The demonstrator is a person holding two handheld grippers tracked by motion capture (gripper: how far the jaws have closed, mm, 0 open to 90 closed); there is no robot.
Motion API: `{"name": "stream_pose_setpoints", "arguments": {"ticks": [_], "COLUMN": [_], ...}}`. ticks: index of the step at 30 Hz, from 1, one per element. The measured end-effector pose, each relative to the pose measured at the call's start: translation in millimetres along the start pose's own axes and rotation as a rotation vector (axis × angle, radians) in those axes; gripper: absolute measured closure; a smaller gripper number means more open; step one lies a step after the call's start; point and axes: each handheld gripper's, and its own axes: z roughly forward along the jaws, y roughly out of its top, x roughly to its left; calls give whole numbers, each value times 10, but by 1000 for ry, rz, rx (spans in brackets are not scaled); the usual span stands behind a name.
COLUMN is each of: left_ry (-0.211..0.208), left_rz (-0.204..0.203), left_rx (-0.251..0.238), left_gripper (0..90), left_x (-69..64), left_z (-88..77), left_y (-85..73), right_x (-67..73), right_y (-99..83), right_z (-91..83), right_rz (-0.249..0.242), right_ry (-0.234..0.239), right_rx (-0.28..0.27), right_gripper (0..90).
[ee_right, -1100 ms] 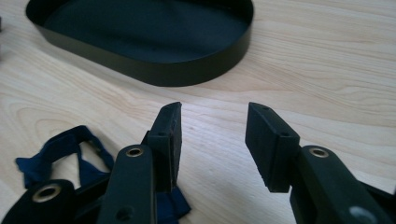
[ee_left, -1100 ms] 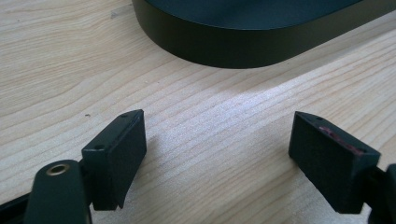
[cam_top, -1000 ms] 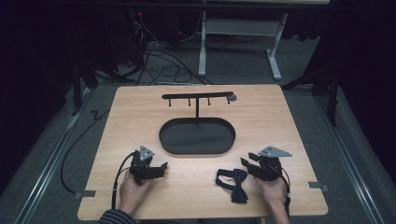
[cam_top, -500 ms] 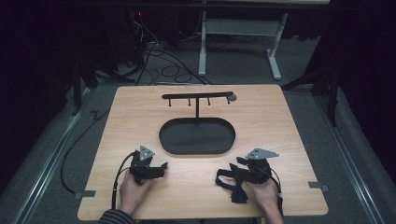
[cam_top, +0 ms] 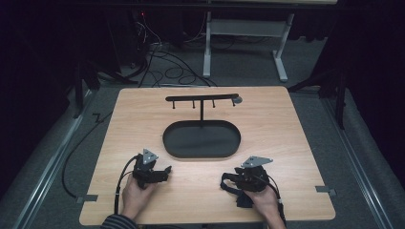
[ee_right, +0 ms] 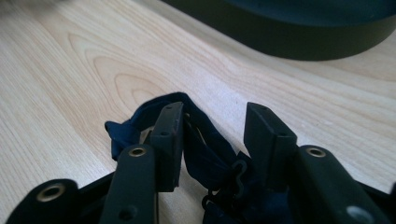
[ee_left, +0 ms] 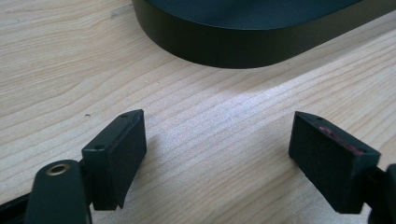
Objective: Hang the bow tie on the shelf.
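Observation:
A dark blue strap [cam_top: 241, 199] with a small black hook lies bunched on the wooden table near the front right. My right gripper [cam_top: 234, 181] points left over it. In the right gripper view the strap [ee_right: 205, 144] runs up between the two jaws of the right gripper [ee_right: 212, 114], which stand partly apart around it without clearly pinching it. My left gripper [cam_top: 165, 172] rests at the front left, open, and in its own view the left gripper [ee_left: 217, 126] has only bare wood between its wide jaws. A black oval tray [cam_top: 200, 153] sits mid-table.
A black T-shaped stand [cam_top: 203, 98] with small hanging hooks rises from the tray's far side. The tray wall [ee_left: 224, 46] lies just ahead of the left jaws, and the tray wall [ee_right: 289, 42] is also ahead of the right ones. Cables and a desk frame sit on the floor beyond the table.
My right gripper has slid left onto the dark strap, so the strap now sits between its jaws. The left gripper has stayed in place.

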Motion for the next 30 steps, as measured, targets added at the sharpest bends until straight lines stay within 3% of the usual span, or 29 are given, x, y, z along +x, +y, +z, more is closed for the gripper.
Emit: {"name": "stream_pose_setpoints", "arguments": {"ticks": [3, 4, 10, 11, 15, 22, 24, 30], "left_ry": [0, 0, 0, 0, 0, 0, 0, -4], "left_rz": [0, 0, 0, 0, 0, 0, 0, 2], "left_rx": [0, 0, 0, 0, 0, 0, 0, 0], "left_gripper": [196, 196, 196, 196, 196, 196, 196, 198], "left_x": [0, 0, 0, 0, 0, 0, 1, 3], "left_z": [0, 0, 0, 0, 0, 0, 0, -6], "left_y": [0, 0, 0, 0, 0, 0, 0, -5], "right_x": [-8, -7, -15, -7, 8, -18, -29, -60], "right_y": [-6, -21, -37, -35, -37, -36, -7, 92], "right_z": [19, 38, 32, 34, 37, -22, -113, -251], "right_rz": [1, -11, -32, -53, -59, -27, -29, 8], "right_ry": [4, -1, -6, -11, -12, -11, -26, -48], "right_rx": [18, 34, 30, 33, 29, -6, -41, -75], "right_gripper": [663, 738, 836, 866, 887, 899, 900, 900]}}
